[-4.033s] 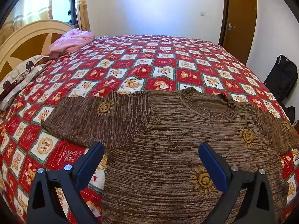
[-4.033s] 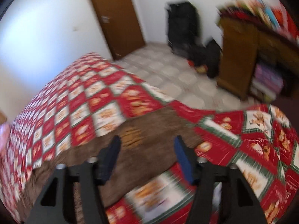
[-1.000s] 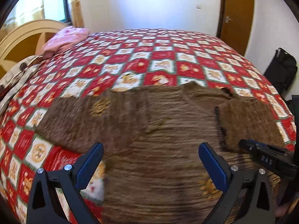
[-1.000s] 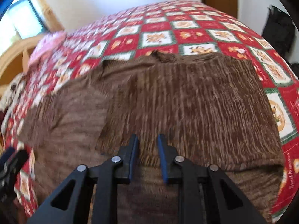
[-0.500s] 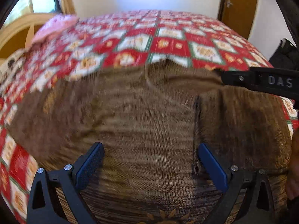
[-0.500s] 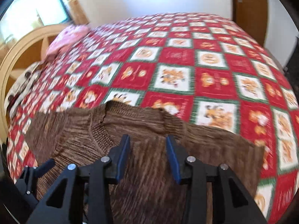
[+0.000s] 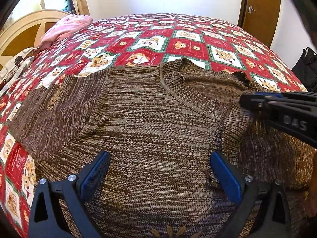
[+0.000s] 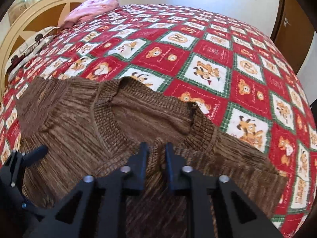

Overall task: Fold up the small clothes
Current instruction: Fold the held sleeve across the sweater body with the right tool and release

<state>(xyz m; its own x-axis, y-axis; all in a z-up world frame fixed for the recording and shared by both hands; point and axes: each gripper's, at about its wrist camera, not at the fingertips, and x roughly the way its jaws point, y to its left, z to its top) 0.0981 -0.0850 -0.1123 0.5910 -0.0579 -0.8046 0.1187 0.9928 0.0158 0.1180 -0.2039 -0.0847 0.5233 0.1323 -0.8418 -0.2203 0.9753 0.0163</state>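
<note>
A brown knit sweater [image 7: 148, 119] with sun motifs lies flat on the bed, collar [image 7: 178, 91] toward the far side. Its right sleeve [image 7: 267, 144] is folded over the body. My left gripper [image 7: 158, 170] hangs open low over the sweater's chest, its right finger beside the folded sleeve's edge, nothing between the pads. My right gripper [image 8: 156, 152] sits just below the collar's right side. Its jaws are closing, with a raised ridge of sweater fabric [image 8: 156, 158] pinched between them. From the left wrist view, that right gripper [image 7: 244, 99] comes in from the right.
The red, white and green patchwork quilt [image 7: 178, 45] covers the whole bed. A pink pillow [image 7: 67, 27] and a cream headboard [image 7: 23, 29] are at the far left. A brown door [image 7: 259, 10] and a black bag [image 7: 306, 63] stand beyond the bed's right side.
The right gripper's jaws widened, then narrowed onto a fold of sweater beside the collar. It moved up from the folded sleeve toward the collar. The left gripper came lower and closer, then held still.
</note>
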